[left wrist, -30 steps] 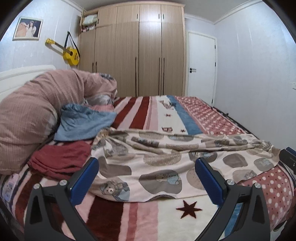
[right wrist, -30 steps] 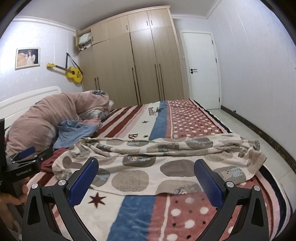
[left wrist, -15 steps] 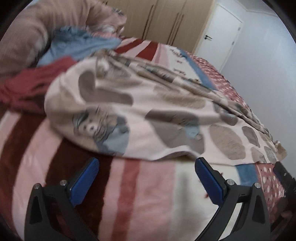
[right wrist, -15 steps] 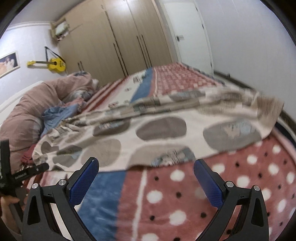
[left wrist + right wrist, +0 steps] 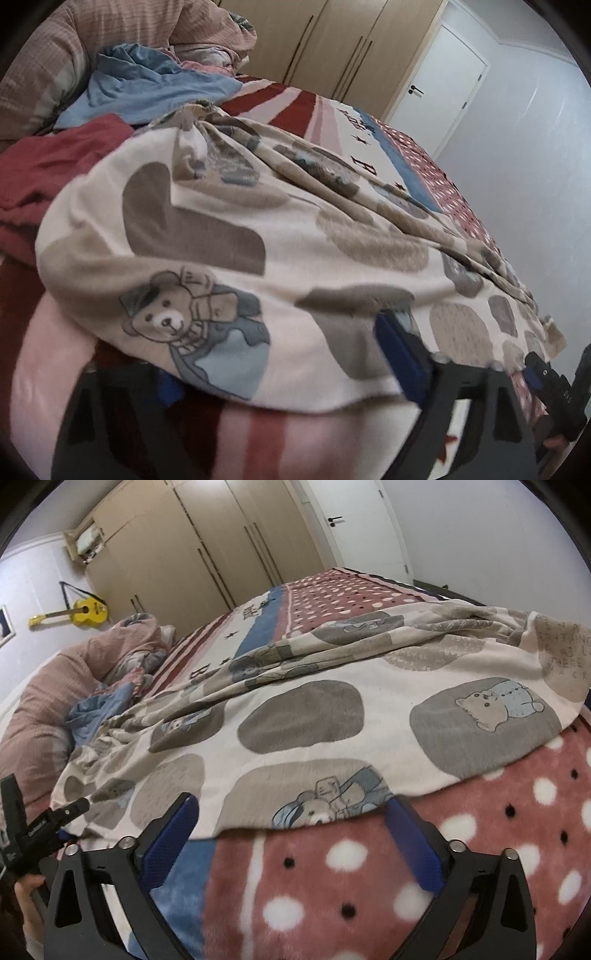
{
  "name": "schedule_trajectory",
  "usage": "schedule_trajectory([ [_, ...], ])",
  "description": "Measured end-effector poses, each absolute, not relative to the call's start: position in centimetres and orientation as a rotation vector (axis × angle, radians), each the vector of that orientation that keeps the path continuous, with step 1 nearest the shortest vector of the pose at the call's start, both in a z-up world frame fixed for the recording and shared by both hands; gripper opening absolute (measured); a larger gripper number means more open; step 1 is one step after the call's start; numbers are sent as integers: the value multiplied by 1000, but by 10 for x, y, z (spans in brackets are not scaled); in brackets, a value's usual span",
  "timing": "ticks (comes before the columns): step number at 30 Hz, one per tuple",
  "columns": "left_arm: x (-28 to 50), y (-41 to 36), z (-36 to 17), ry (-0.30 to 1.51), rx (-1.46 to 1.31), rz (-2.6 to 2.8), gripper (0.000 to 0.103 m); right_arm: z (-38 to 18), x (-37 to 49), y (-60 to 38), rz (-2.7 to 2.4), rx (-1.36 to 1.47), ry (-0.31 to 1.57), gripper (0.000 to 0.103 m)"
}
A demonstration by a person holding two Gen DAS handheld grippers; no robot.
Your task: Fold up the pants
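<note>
A: Left gripper, status?

B: Jaws apart and closing. The near hem of the cream fleece pants printed with grey patches and teddy bears lies between the two blue pads. The right pad stands against the cloth edge; the left pad is half hidden under the hem. I cannot tell whether either pad presses on the fabric yet.

A: Right gripper?

B: Jaws wide apart. Both blue pads sit at the front hem of the same pants, one to each side of a bear print. The hem edge lies between them, and neither pad clamps it.

A: Location of the pants?

B: Spread flat across the bed, on top of the plush blanket with red and pink stripes, a blue band and a pink polka-dot panel. The far edge of the pants is bunched in long wrinkles. The left gripper works the end nearest the pillows; the right gripper works the end over the polka-dot panel.

A: Adjacent items?

B: A crumpled dark-red garment touches the pants at the left end. A light-blue garment lies just behind it, against a rolled pink striped duvet. A person's hand holds the left gripper's handle, seen at the lower left in the right wrist view.
</note>
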State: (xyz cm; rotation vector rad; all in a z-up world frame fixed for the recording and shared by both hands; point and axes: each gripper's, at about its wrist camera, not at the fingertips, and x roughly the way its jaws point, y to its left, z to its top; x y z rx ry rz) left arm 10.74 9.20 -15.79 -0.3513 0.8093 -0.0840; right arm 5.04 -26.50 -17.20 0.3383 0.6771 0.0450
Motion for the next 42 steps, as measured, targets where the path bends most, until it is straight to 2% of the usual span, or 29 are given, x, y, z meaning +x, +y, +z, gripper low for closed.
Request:
schedule_trajectory([
  [2,112,94,-157,804,-353,-81,53,-173,54,-266,28,340,679,96],
  [6,118,95,-156,795,-366,-103,36,-172,59,-265,-3,340,671,91],
  [8,119,93,-155,787,-355,-114,23,-171,62,-266,-21,341,670,88],
  [11,118,92,-154,779,-344,-117,16,-170,63,-268,-44,342,653,77],
  [18,114,92,-147,749,-322,-114,12,-168,63,-274,-88,342,652,47],
  [20,112,92,-144,740,-319,-112,12,-168,62,-274,-94,340,652,31],
  [24,108,94,-138,717,-319,-112,11,-168,62,-275,-95,339,651,20],
  [26,105,94,-133,699,-316,-112,10,-166,61,-276,-89,334,643,11],
  [32,93,97,-115,650,-322,-116,10,-155,52,-270,-71,294,590,4],
  [42,76,101,-98,623,-316,-134,10,-129,27,-267,-28,249,519,1],
])
